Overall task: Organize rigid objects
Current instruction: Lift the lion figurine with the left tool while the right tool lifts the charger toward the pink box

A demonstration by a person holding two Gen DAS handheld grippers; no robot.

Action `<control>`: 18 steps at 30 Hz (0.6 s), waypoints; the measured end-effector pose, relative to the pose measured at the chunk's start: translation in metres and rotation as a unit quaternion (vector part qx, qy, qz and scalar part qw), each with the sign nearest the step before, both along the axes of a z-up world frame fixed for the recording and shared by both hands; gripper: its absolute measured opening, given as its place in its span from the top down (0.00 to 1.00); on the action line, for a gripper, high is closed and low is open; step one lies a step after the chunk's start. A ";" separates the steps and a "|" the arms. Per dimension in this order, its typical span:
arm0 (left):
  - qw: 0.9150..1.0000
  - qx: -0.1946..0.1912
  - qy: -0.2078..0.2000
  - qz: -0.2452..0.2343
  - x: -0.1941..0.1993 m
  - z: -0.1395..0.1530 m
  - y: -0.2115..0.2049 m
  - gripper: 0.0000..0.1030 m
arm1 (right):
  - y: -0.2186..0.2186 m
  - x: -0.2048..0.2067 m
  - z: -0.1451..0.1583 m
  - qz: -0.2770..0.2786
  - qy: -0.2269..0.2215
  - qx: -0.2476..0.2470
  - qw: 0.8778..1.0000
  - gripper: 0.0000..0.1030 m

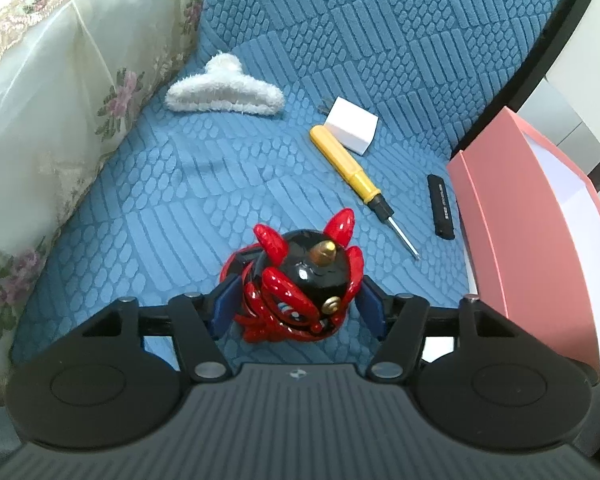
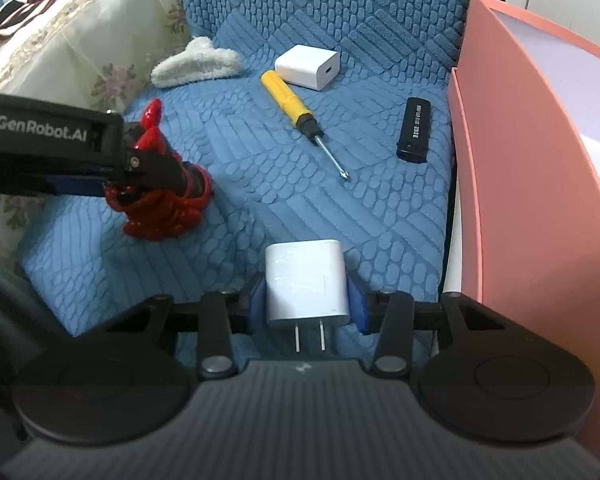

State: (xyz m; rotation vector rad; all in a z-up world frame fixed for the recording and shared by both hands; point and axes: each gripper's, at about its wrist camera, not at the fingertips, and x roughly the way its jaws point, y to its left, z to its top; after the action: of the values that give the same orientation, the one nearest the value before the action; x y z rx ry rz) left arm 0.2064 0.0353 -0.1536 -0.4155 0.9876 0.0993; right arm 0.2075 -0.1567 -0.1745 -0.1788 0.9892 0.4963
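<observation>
A red and black glossy figurine (image 1: 300, 288) with a gold horn stands on the blue sofa cover. My left gripper (image 1: 298, 286) straddles it, blue pads close at either side without clearly pressing. In the right wrist view the figurine (image 2: 160, 208) rests on the cover under the left gripper (image 2: 134, 164). My right gripper (image 2: 306, 286) is shut on a white plug charger (image 2: 306, 280), prongs toward the camera. On the cover lie a second white charger (image 2: 308, 67), a yellow screwdriver (image 2: 290, 102) and a black stick-shaped device (image 2: 414, 130).
An open pink box (image 2: 520, 168) with a white inside stands against the right edge of the seat. A fluffy white hair clip (image 1: 224, 94) lies at the back. A floral lace-covered cushion (image 1: 60, 92) bounds the left side.
</observation>
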 end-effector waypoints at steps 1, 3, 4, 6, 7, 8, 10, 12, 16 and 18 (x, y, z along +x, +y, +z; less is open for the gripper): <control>1.000 0.001 -0.002 0.000 0.000 0.000 0.000 0.38 | -0.001 0.000 0.000 -0.002 -0.001 0.000 1.000 0.56; 1.000 0.000 -0.004 0.002 -0.001 0.001 0.000 0.38 | -0.001 -0.001 0.002 -0.005 -0.004 -0.001 1.000 0.56; 1.000 0.001 -0.005 0.001 -0.001 0.001 0.000 0.39 | -0.002 -0.001 0.004 -0.007 -0.008 -0.001 1.000 0.56; 1.000 0.007 -0.007 -0.001 -0.001 0.004 -0.002 0.39 | -0.003 -0.002 0.008 -0.009 -0.016 -0.001 1.000 0.56; 1.000 0.008 -0.008 -0.002 -0.001 0.006 -0.002 0.40 | -0.003 -0.002 0.011 -0.010 -0.021 0.000 1.000 0.56; 1.000 0.007 -0.008 -0.002 -0.001 0.007 -0.002 0.40 | -0.004 -0.002 0.014 -0.013 -0.024 0.003 1.000 0.56; 1.000 0.002 -0.013 -0.004 -0.001 0.012 -0.002 0.40 | -0.007 -0.002 0.021 -0.018 -0.022 0.014 1.000 0.56; 1.000 0.002 -0.022 -0.008 -0.002 0.018 -0.005 0.40 | -0.008 -0.004 0.030 -0.017 -0.022 0.018 0.999 0.56; 0.999 0.006 -0.036 -0.014 -0.006 0.035 -0.014 0.40 | -0.015 -0.009 0.057 -0.017 -0.042 0.033 0.998 0.56; 0.999 -0.002 -0.042 -0.010 -0.010 0.044 -0.015 0.40 | -0.020 -0.011 0.072 -0.020 -0.048 0.042 0.998 0.56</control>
State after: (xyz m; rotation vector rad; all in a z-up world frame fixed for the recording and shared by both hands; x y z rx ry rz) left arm 0.1961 0.0198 -0.1092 -0.4090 0.9087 0.0610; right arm 0.1966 -0.1770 -0.1026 -0.1056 0.8754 0.4875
